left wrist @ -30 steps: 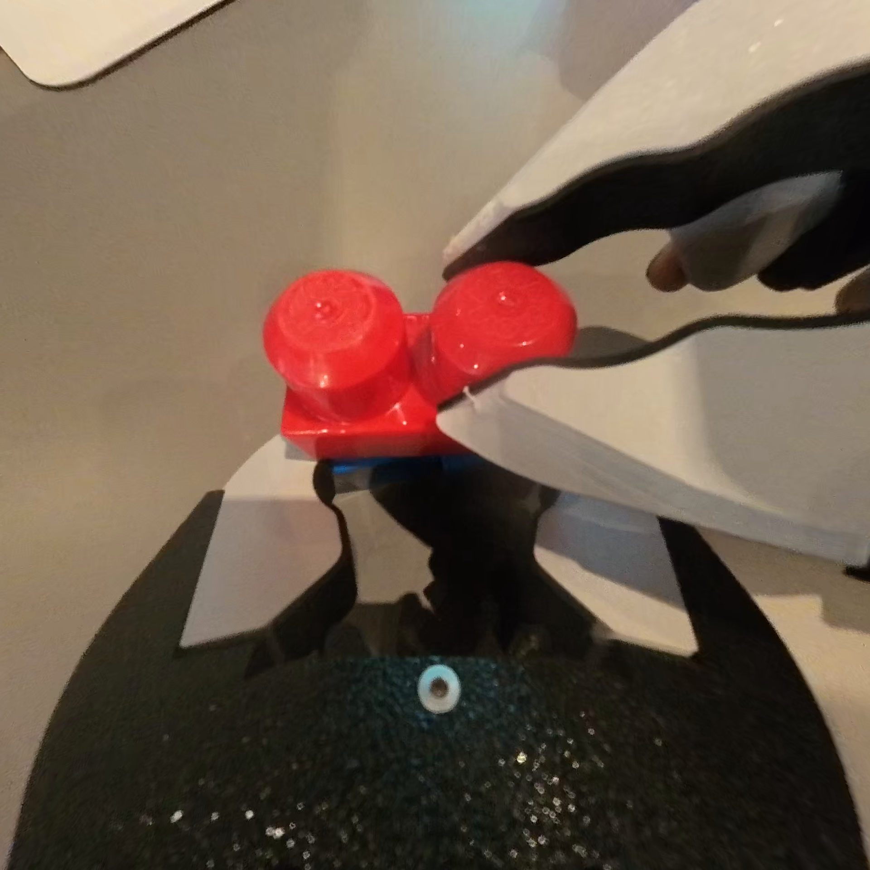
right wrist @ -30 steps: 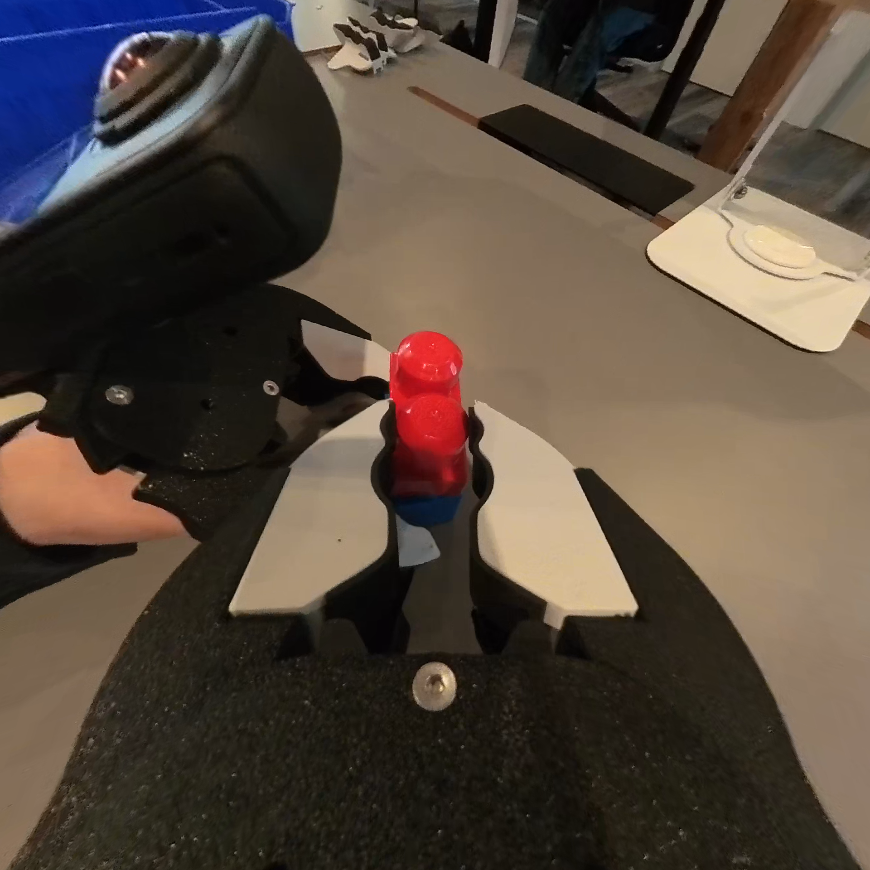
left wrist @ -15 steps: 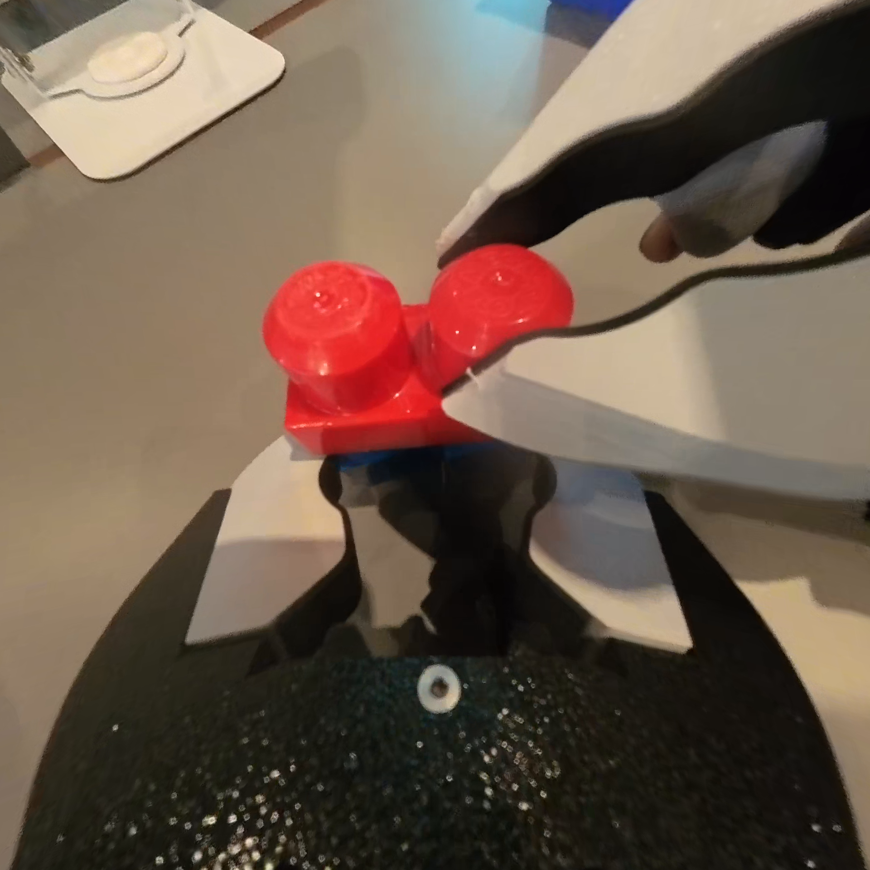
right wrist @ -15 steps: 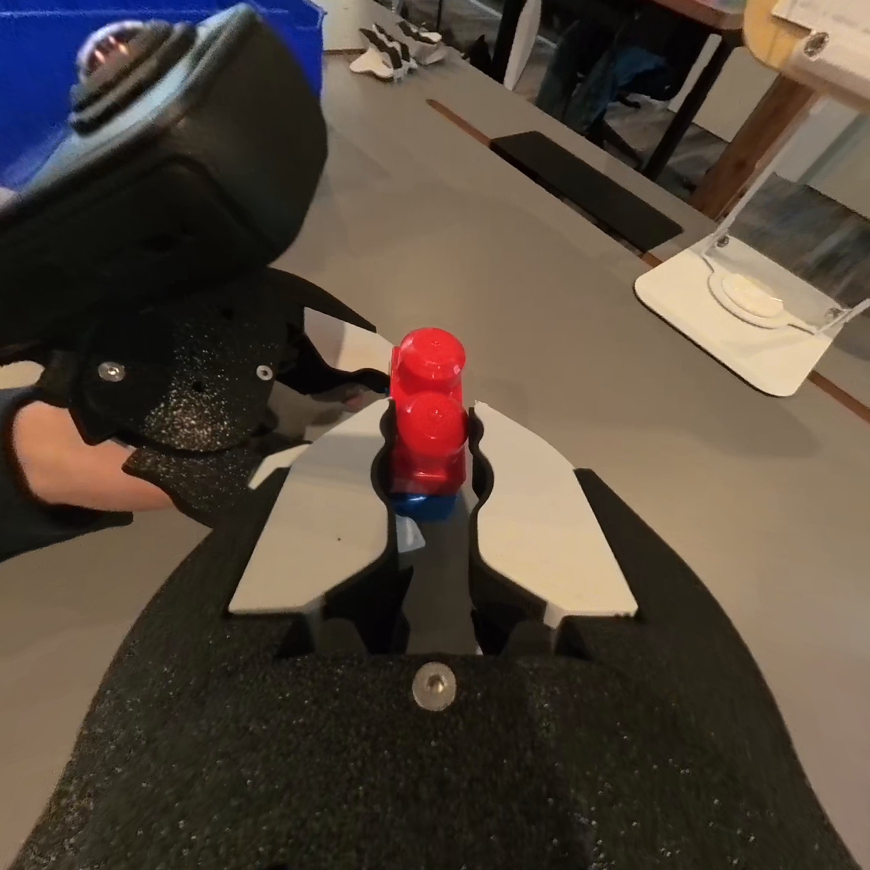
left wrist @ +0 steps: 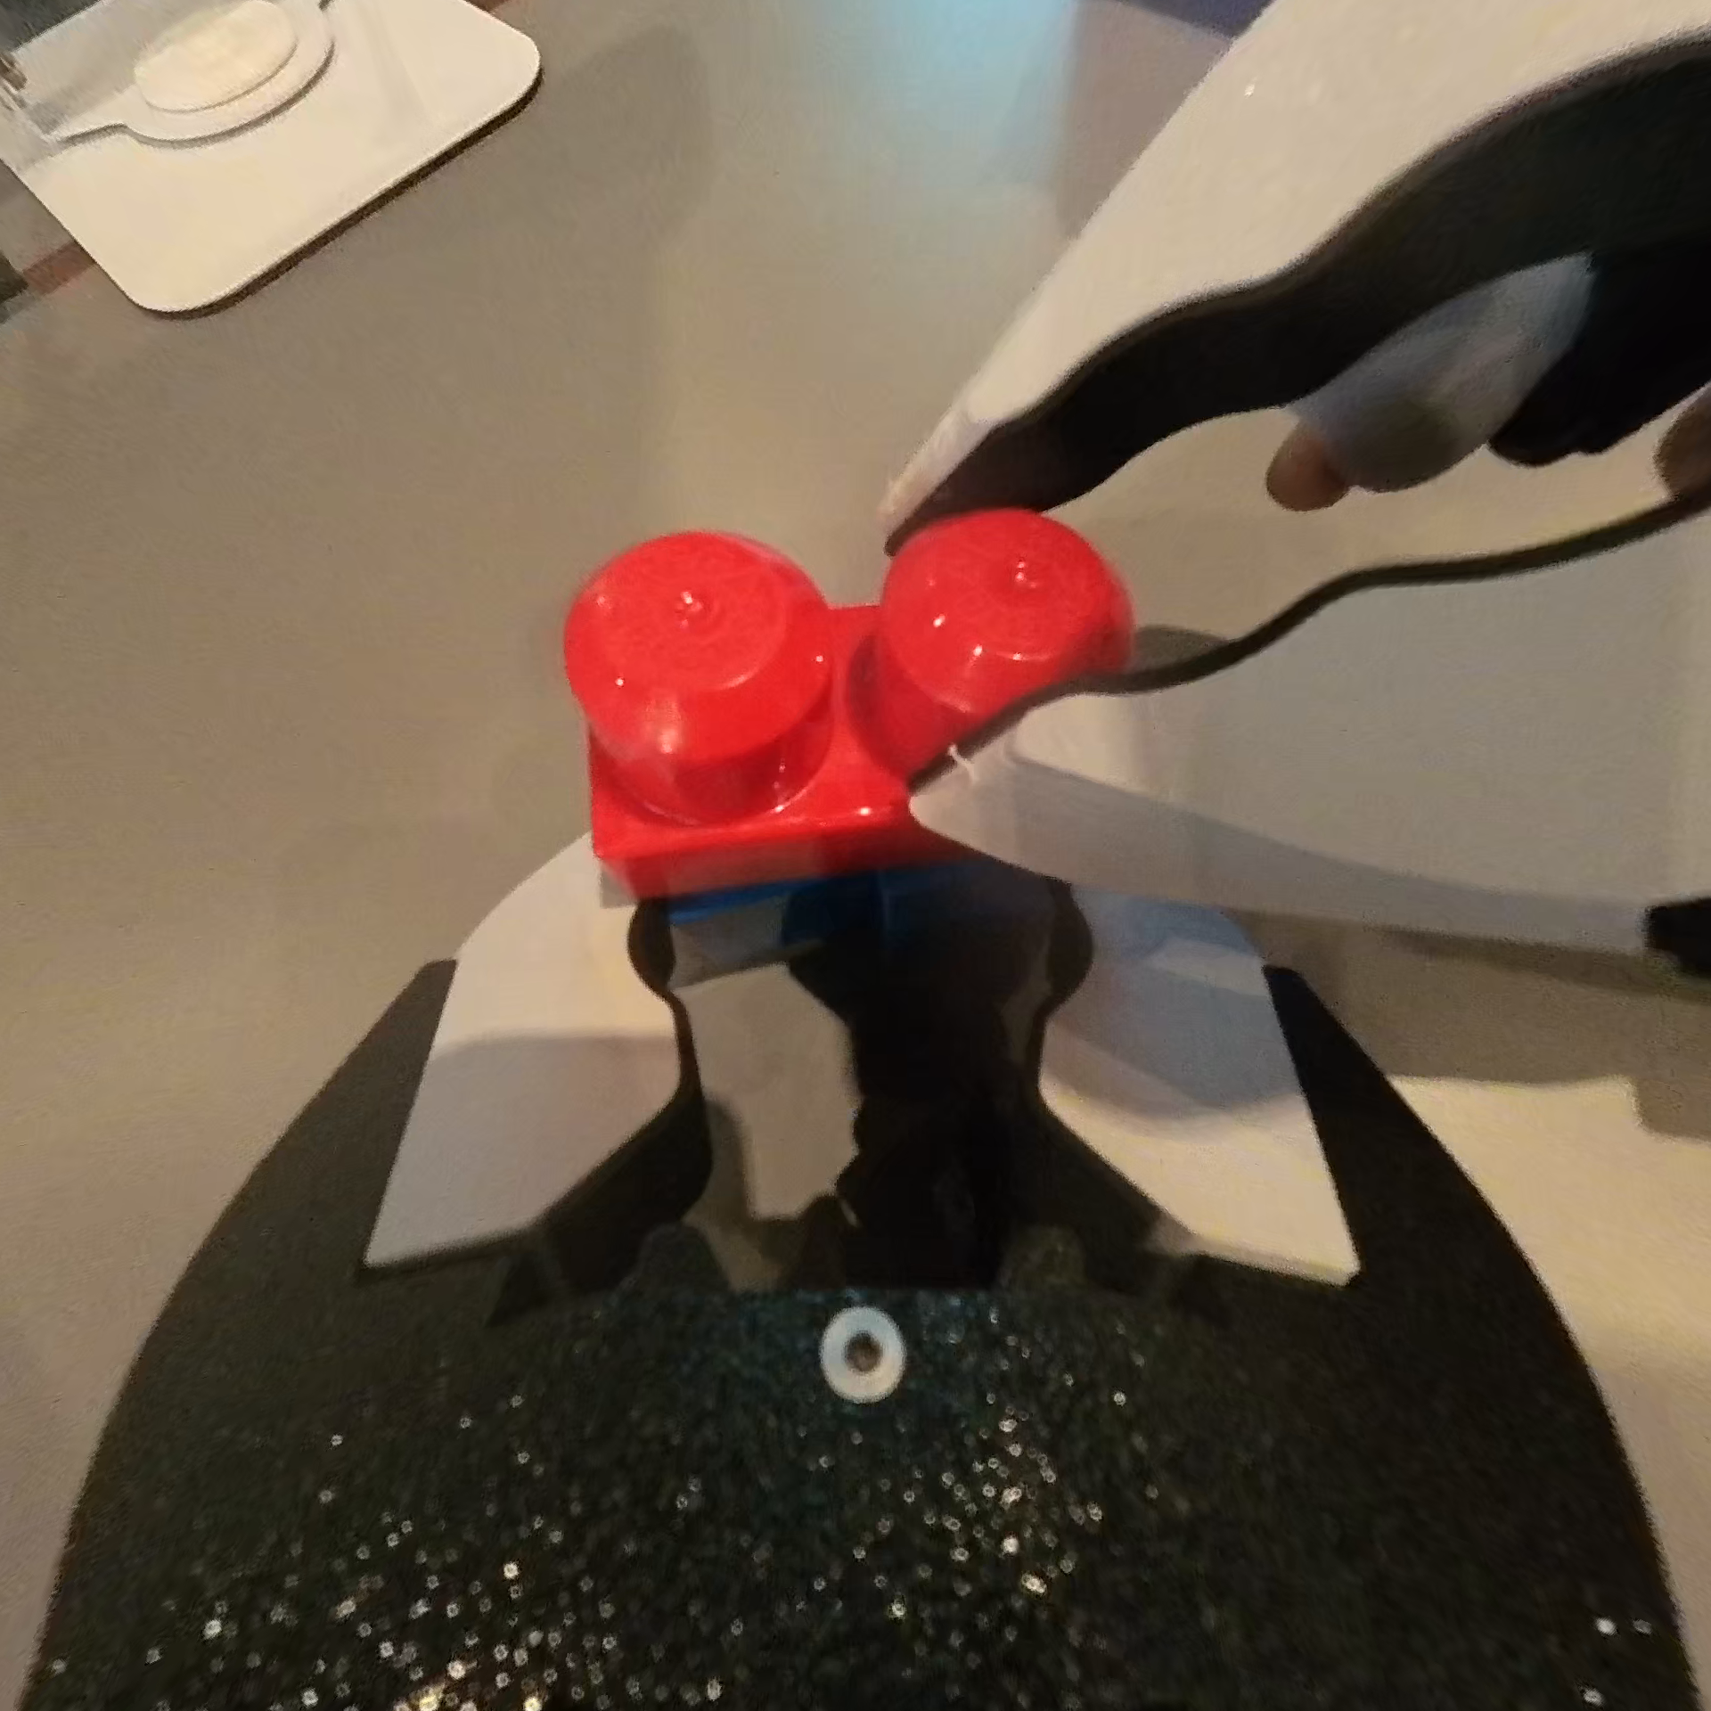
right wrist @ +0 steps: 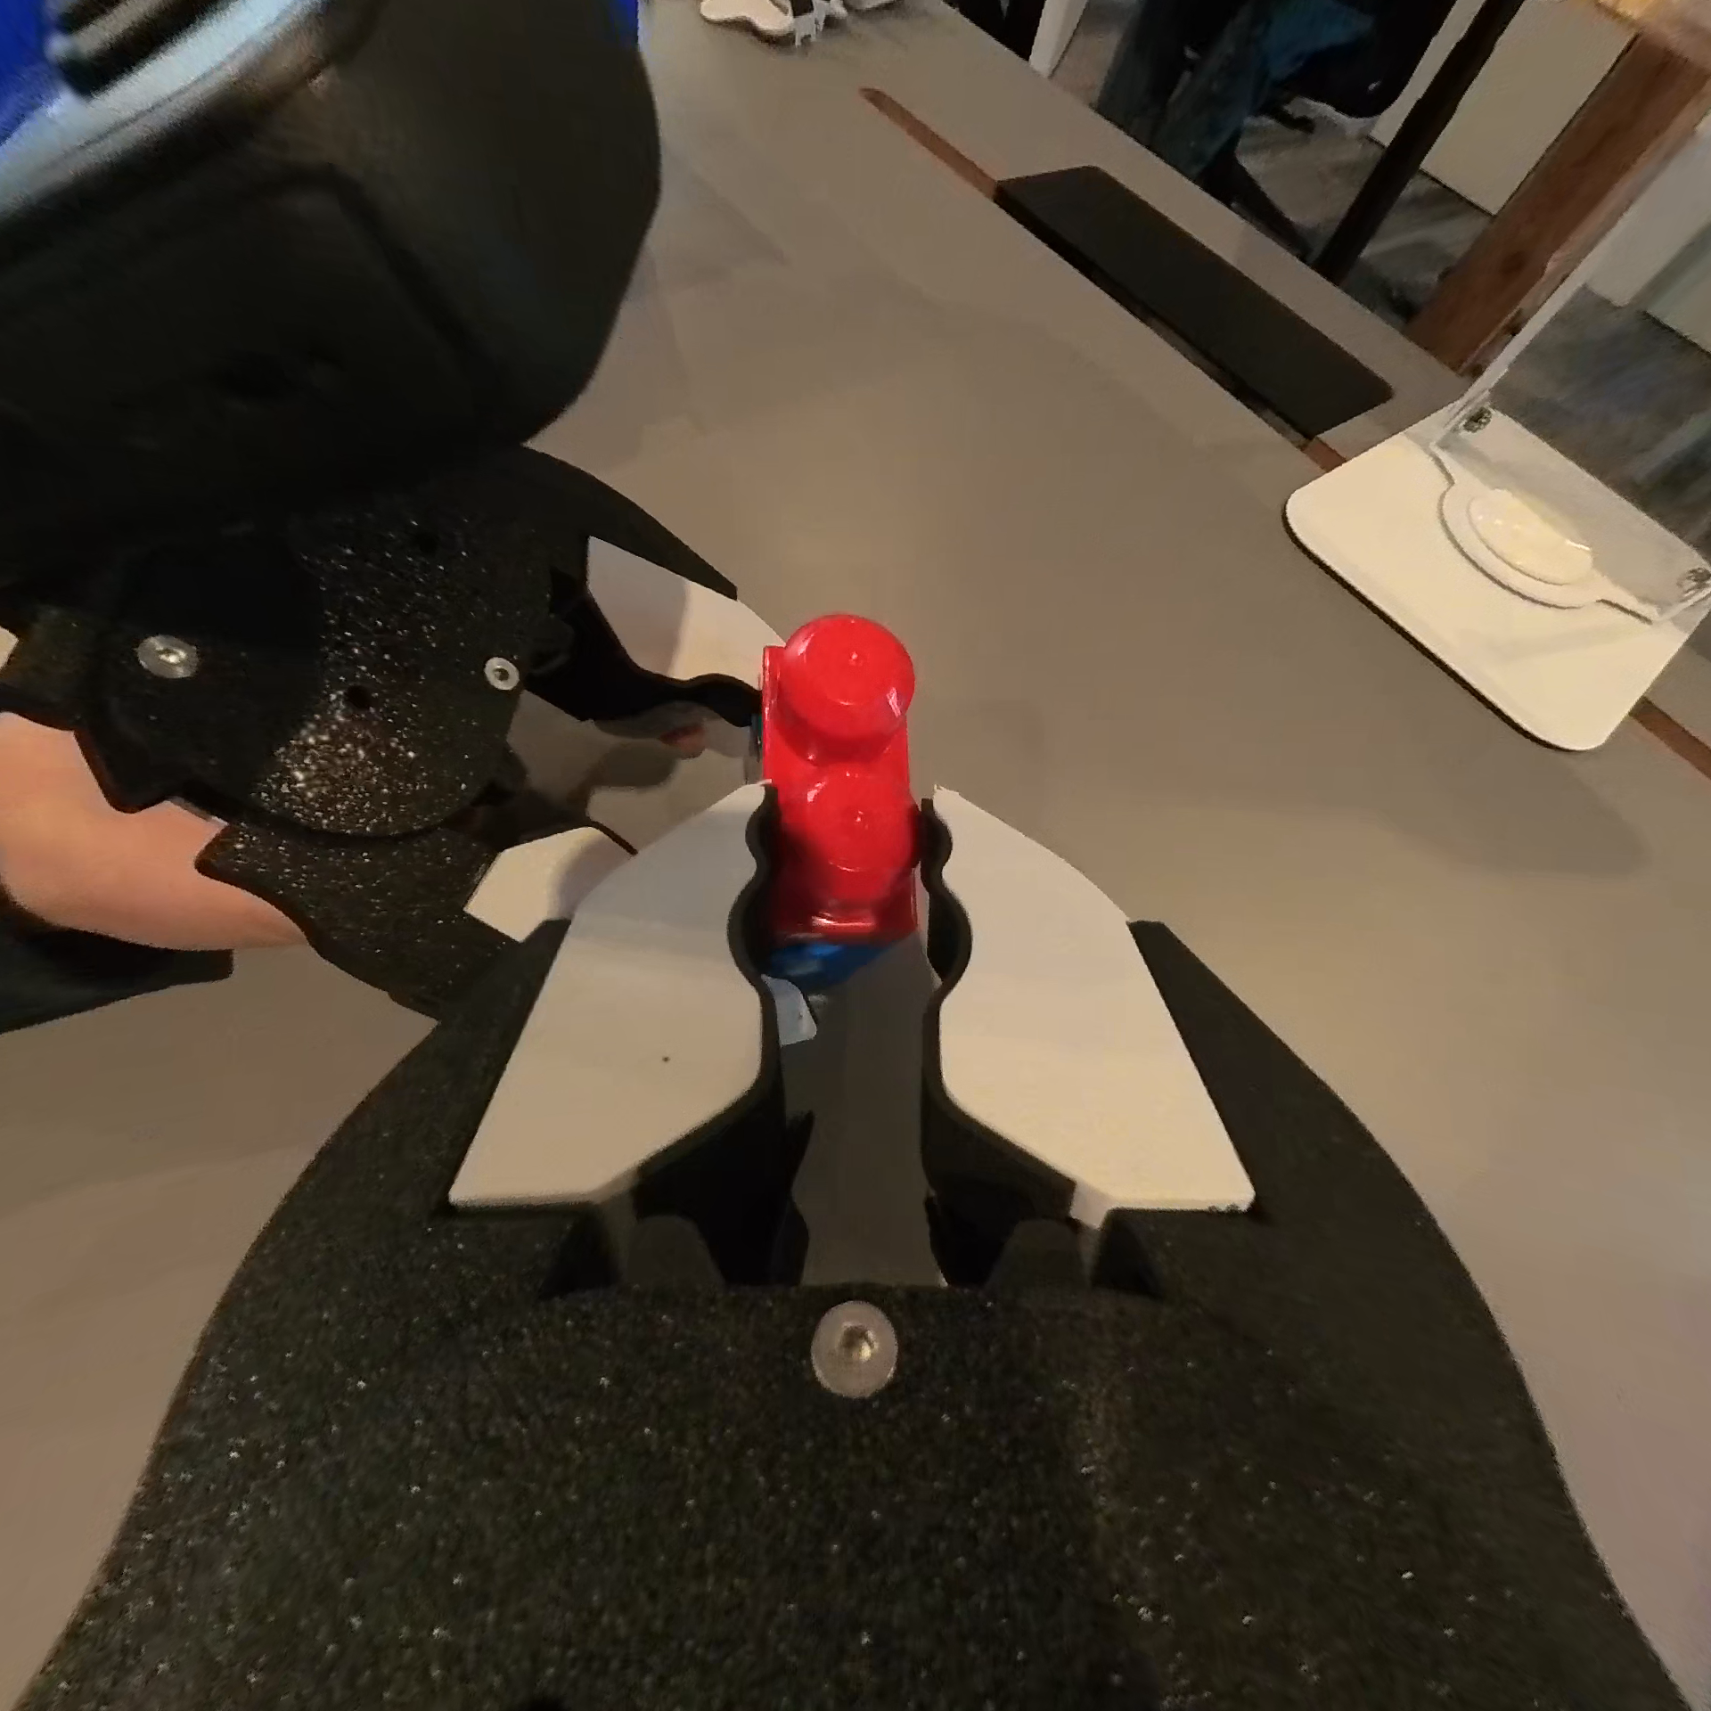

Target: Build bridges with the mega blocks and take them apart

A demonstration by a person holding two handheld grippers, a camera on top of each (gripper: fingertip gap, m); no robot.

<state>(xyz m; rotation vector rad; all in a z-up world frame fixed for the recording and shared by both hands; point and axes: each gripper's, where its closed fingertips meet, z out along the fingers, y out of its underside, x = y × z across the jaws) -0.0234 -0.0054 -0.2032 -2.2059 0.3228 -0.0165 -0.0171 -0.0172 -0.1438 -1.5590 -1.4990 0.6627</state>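
A red two-stud block [left wrist: 787, 722] sits on a blue block [left wrist: 787, 912], held above the grey table. My left gripper [left wrist: 833, 926] is shut on the blue block from below the red one. My right gripper [left wrist: 963, 648] comes in from the right, its white fingers closed around the red block's right stud. In the right wrist view the right gripper [right wrist: 844, 815] is shut on the red block [right wrist: 843, 768], with a bit of the blue block [right wrist: 815, 954] under it. The left gripper [right wrist: 648, 704] reaches in from the left.
A white base with a clear stand [left wrist: 231, 139] lies on the table, also in the right wrist view [right wrist: 1528, 593]. A black mat [right wrist: 1185, 287] lies farther back. A person's hand [right wrist: 111, 861] holds the left gripper. My hands' fingertips stand some 6 cm from each other.
Both grippers have moved together with the stacked blocks; the white base has slid further into both views. Both grips are unchanged and the red block is still on the blue one.
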